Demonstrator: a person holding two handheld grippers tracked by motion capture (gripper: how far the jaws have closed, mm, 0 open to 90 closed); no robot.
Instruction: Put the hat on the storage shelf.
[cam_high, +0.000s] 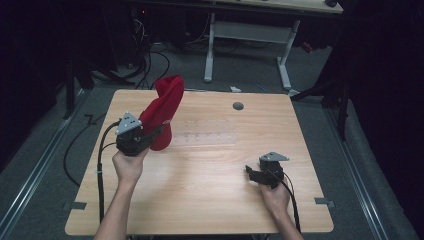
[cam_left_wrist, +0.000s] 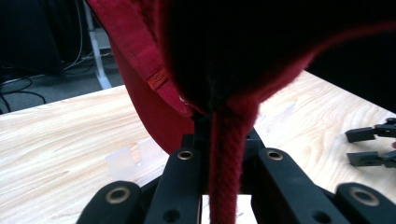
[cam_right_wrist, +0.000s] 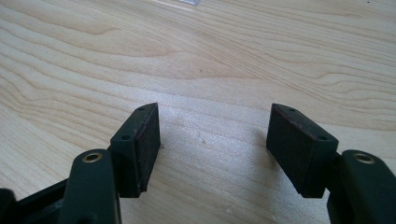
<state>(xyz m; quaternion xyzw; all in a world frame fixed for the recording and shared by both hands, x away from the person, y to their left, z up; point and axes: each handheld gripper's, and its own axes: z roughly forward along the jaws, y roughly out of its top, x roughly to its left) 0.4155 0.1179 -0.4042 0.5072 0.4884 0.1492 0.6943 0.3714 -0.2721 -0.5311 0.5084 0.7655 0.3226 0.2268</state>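
A soft red fabric cloth (cam_high: 164, 112) is held up above the left part of the light wooden surface (cam_high: 210, 190), its lower end hanging near the boards. The left gripper (cam_high: 150, 136), just left of the cloth, has its fingers clamped on a fold of it. A clear plastic tray (cam_high: 205, 132) lies flat just right of the cloth. The right gripper (cam_high: 253, 173) is seen well right of the cloth, low over the surface, its fingers (cam_right_wrist: 140, 144) set apart with nothing between them.
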